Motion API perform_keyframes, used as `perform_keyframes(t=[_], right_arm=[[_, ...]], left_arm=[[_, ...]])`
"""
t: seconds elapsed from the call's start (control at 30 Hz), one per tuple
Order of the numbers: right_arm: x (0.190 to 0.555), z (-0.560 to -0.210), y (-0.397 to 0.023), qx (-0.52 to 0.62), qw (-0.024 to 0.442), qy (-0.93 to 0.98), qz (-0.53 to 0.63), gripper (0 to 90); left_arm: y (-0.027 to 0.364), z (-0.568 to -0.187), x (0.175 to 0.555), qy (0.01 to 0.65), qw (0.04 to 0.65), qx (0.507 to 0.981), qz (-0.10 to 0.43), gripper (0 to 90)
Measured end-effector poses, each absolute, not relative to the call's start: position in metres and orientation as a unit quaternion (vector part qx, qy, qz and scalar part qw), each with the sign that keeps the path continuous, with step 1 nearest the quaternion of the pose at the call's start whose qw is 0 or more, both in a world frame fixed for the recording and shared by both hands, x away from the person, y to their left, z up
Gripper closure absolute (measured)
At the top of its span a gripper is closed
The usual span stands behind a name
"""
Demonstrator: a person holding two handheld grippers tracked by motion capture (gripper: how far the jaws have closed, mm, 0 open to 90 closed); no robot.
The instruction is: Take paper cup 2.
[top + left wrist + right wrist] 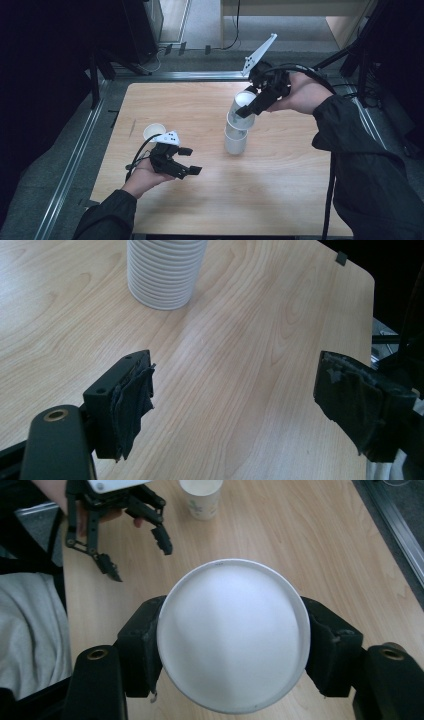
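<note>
Your left tool [192, 161] sits nearest, low over the worktop [280, 200], jaws spread apart with nothing between them. Just behind that hand stands a single paper cup [154, 132], upright and untouched. Your right tool [248, 107] is clamped on the top white cup [232, 632], pads pressing both sides of its rim. That cup is tilted and partly lifted from the cup stack [236, 136], which stands near the worktop's middle, well apart from the single cup.
</note>
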State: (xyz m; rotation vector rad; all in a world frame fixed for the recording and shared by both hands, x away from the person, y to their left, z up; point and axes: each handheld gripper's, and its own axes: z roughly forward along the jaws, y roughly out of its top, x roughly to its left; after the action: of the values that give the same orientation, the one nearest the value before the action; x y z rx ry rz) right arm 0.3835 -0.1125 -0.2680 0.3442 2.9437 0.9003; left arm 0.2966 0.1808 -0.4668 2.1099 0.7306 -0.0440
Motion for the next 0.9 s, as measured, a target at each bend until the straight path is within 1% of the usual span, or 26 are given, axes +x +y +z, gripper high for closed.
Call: perform_keyframes(t=[0.17,0.53,0.77,0.9], right_arm=[[0.373,-0.281,-0.114,0.100,0.009,0.951,0.292,34.2],[0.358,-0.337,-0.118,0.097,-0.029,0.947,0.304,34.2],[0.350,-0.365,-0.119,0.090,-0.034,0.939,0.330,34.5],[0.347,-0.382,-0.119,0.096,-0.045,0.930,0.352,34.5]], left_arm=[[0.182,-0.466,0.297,0.292,0.443,0.848,-0.016,16.3],[0.183,-0.465,0.296,0.292,0.452,0.843,-0.013,16.2],[0.182,-0.465,0.296,0.289,0.458,0.840,-0.012,16.3],[0.182,-0.465,0.296,0.286,0.458,0.842,-0.013,16.3]])
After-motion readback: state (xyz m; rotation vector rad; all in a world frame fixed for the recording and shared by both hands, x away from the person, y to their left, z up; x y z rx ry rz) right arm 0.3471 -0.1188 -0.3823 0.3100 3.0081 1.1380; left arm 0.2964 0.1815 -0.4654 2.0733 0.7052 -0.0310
